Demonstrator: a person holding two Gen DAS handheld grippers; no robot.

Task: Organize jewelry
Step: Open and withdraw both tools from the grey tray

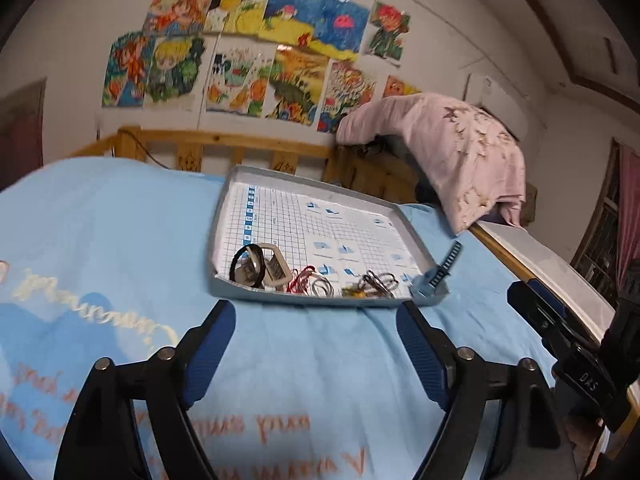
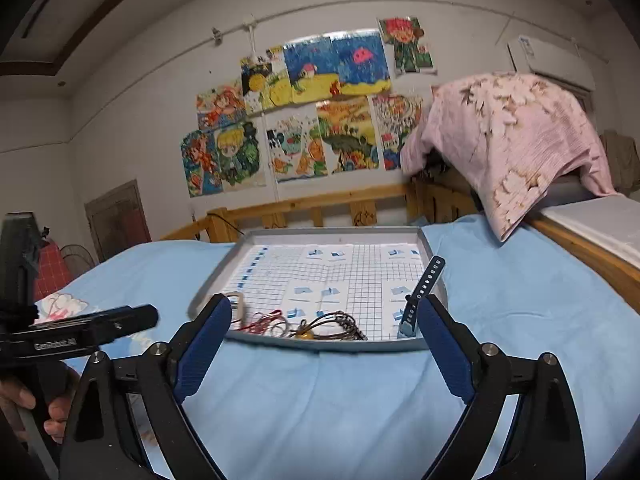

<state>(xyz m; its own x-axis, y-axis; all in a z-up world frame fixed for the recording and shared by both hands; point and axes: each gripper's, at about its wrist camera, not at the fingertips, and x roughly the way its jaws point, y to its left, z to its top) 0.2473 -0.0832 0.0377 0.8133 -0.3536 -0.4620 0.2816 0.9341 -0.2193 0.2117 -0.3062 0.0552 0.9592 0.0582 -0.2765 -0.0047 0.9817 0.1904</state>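
We note jewelry along the near edge of a grey tray [image 1: 224, 216]: black bangle [image 1: 247, 262], red cords [image 1: 301, 278], brown cord bracelets [image 1: 378, 280], blue watch strap [image 1: 440, 266] propped on the rim.

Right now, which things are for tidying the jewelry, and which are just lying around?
For the job:
- grey tray
- black bangle
- red cord
- brown cord necklace
- blue watch strap
- both hand-held grippers, open and empty: left, right

Just lying about:
- pink pillow
- wall drawings
- blue blanket
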